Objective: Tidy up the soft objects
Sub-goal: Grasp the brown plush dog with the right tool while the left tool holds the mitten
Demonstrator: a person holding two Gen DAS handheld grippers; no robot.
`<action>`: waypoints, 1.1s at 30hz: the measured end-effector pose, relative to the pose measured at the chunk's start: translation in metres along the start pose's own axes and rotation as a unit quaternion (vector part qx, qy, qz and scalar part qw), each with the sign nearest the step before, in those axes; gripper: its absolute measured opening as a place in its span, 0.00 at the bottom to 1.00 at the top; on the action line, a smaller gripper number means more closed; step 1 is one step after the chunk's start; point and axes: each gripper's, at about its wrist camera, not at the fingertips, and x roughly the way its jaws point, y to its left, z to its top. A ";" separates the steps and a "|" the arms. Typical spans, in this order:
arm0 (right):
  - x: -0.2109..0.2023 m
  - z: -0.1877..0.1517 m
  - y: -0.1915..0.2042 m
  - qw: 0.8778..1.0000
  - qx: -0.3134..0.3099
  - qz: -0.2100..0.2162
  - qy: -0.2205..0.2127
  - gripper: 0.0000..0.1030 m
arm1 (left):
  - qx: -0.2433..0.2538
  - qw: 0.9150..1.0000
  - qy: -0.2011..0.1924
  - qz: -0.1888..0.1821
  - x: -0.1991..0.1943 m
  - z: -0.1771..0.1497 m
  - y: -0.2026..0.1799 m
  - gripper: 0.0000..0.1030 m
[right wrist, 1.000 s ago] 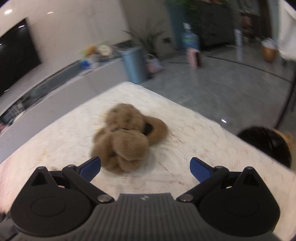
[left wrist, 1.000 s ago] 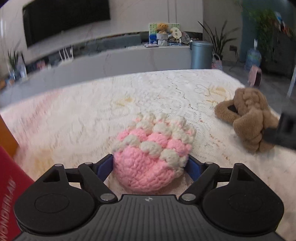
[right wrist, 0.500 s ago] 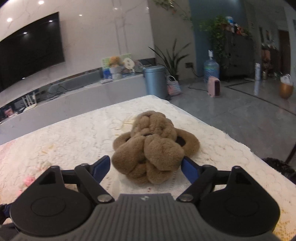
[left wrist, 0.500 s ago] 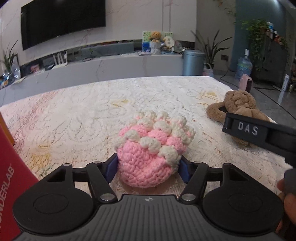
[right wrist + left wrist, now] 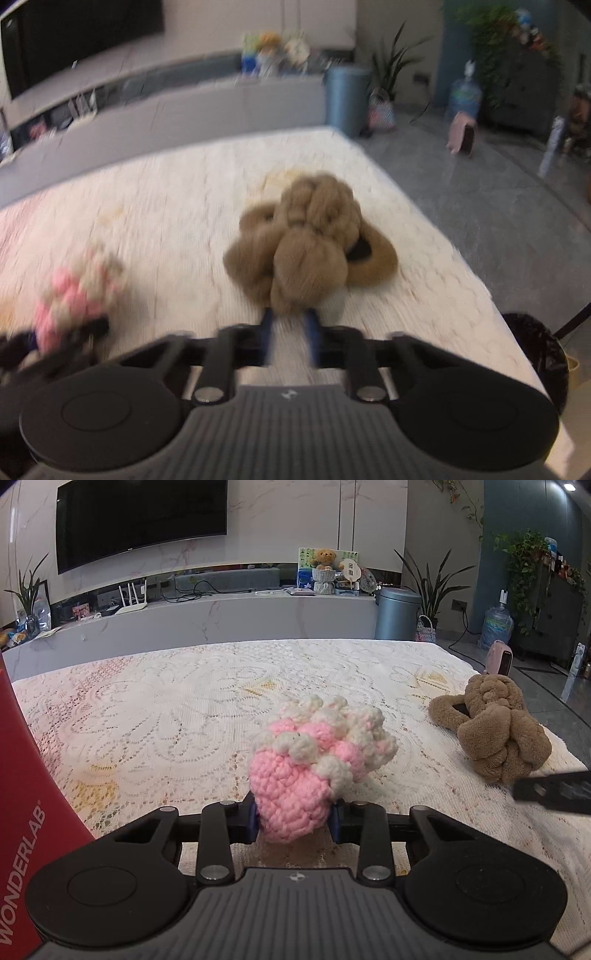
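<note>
Two grippers each clamp a toy. Left gripper (image 5: 294, 818) pinches the pink-and-cream crocheted pouch (image 5: 317, 760), its long axis pointing away toward the lace-covered tabletop's (image 5: 166, 716) far edge. Right gripper (image 5: 290, 328), nearly closed, nips the brown knotted plush toy (image 5: 310, 247) near the right edge.

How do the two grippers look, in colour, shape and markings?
Both the left gripper and the right gripper are matt black, with a ribbed grey centre plate bearing a small logo, two round discs at the sides, silver pivot bolts and blue fingers. No cables or sleeves show.

"WONDERLAB" runs in white letters up the red box (image 5: 22, 812) at the left edge.
</note>
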 end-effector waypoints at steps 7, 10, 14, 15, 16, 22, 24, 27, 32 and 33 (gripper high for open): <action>-0.024 -0.008 -0.031 0.992 0.104 -0.001 -0.065 0.97 | 0.003 1.000 0.001 0.004 0.000 -0.001 -0.002 0.39; -0.010 -0.009 -0.024 0.985 0.160 0.041 -0.055 0.97 | 0.001 1.000 0.002 0.000 0.000 -0.001 -0.001 0.40; 0.005 -0.002 0.003 0.984 0.159 0.036 -0.068 0.97 | 0.002 1.000 0.003 -0.001 0.000 -0.001 0.000 0.40; 0.006 0.000 0.010 0.986 0.148 0.022 -0.080 0.97 | 0.002 1.000 0.003 -0.002 0.000 0.000 0.000 0.41; 0.006 0.001 0.015 0.987 0.134 0.008 -0.093 0.97 | 0.001 1.000 0.003 -0.002 0.000 0.000 0.001 0.41; 0.019 0.003 0.019 0.987 0.108 -0.052 -0.103 0.97 | -0.003 1.000 0.002 -0.008 -0.002 -0.001 0.003 0.41; 0.024 0.006 0.019 0.986 0.109 -0.060 -0.111 0.97 | -0.003 1.000 0.003 -0.011 -0.002 -0.001 0.005 0.41; 0.027 0.008 0.026 0.984 0.079 -0.078 -0.135 0.93 | -0.002 1.000 0.003 -0.010 -0.001 0.000 0.005 0.41; 0.032 0.006 0.022 0.989 0.059 -0.064 -0.118 0.62 | 0.007 1.000 0.002 -0.001 0.000 0.000 0.000 0.42; 0.028 0.006 0.017 0.989 0.064 -0.056 -0.119 0.58 | 0.006 1.000 0.002 -0.002 0.000 0.000 0.000 0.42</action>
